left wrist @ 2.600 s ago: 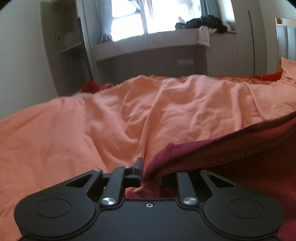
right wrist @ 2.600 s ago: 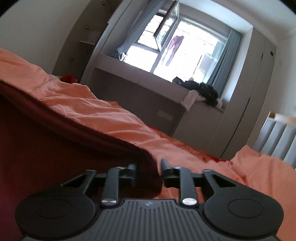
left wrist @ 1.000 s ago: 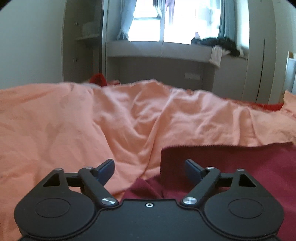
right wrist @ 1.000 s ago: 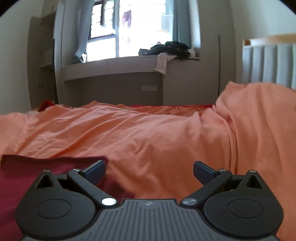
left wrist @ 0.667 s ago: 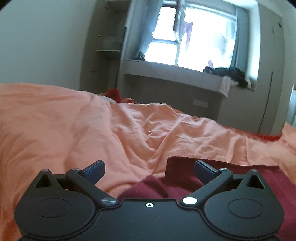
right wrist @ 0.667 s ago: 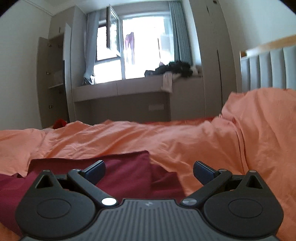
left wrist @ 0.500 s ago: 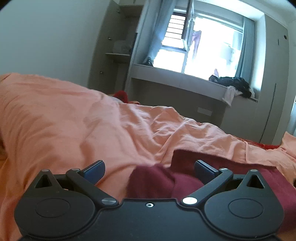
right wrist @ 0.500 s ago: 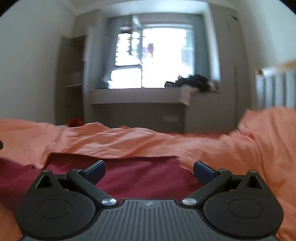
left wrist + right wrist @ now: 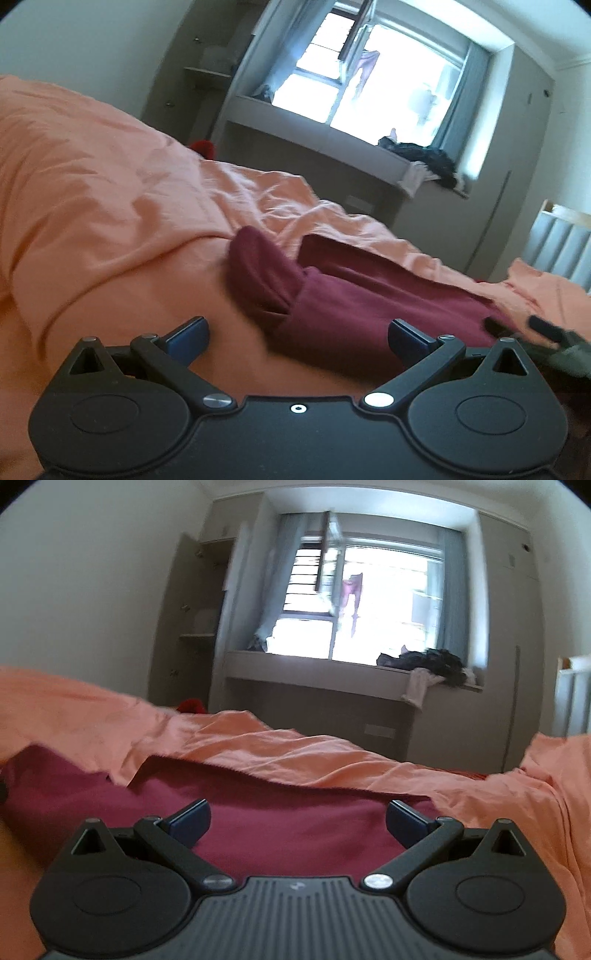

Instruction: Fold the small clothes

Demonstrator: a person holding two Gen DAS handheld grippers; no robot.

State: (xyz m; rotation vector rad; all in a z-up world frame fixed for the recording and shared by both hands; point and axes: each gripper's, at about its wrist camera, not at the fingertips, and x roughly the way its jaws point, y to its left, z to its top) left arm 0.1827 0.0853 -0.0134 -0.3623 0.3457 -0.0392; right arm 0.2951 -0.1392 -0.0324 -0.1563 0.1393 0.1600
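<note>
A dark red garment (image 9: 343,295) lies folded over on the orange bedsheet (image 9: 92,206), with a rounded sleeve fold sticking out at its left end. My left gripper (image 9: 297,334) is open and empty, just short of the garment's near left edge. In the right wrist view the same garment (image 9: 295,812) spreads flat ahead, and my right gripper (image 9: 297,818) is open and empty, low over its near part. The right gripper's fingertips (image 9: 539,325) show blurred at the far right of the left wrist view.
The orange sheet (image 9: 332,753) is rumpled, with a raised ridge at the left. A grey window bench (image 9: 332,679) with a pile of dark clothes (image 9: 428,661) stands beyond the bed. A padded headboard (image 9: 561,251) is at the right.
Both grippers, earlier shut on the garment's edge, have let it go and opened. The garment now lies folded on the bed. Both grippers have pulled back and tilted upward.
</note>
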